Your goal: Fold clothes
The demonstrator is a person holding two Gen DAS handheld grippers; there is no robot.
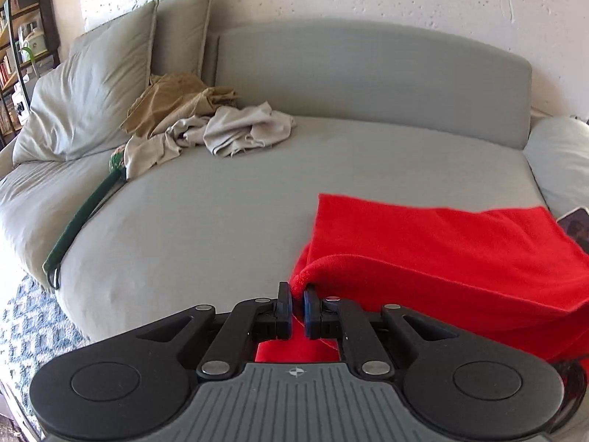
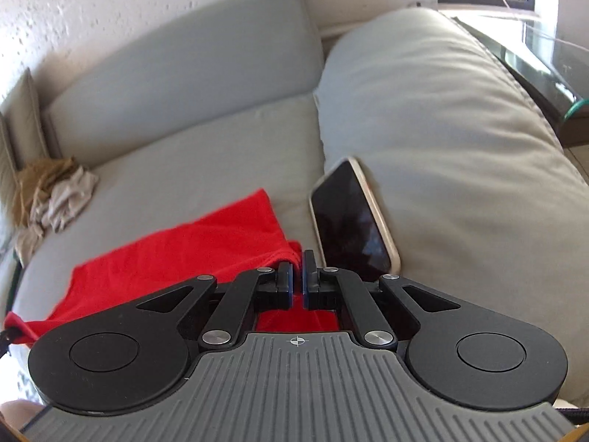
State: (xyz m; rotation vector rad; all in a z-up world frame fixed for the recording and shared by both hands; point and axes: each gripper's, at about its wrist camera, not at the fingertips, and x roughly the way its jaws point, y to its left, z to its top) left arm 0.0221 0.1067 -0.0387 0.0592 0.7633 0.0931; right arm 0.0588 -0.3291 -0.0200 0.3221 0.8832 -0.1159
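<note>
we have the bright red fleece cloth (image 1: 441,254) half-laid on the grey sofa seat (image 1: 221,199), left gripper (image 1: 298,296) and right gripper (image 2: 297,263) each pinched tight on an edge, while the crumpled beige clothes (image 1: 221,129) at ten o'clock look unfolded.

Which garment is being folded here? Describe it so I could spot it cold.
On the grey sofa, look at the near right part of the seat. The red cloth lies there, pinched by both grippers; the crumpled pile by the back pillows is beige and tan.
</note>
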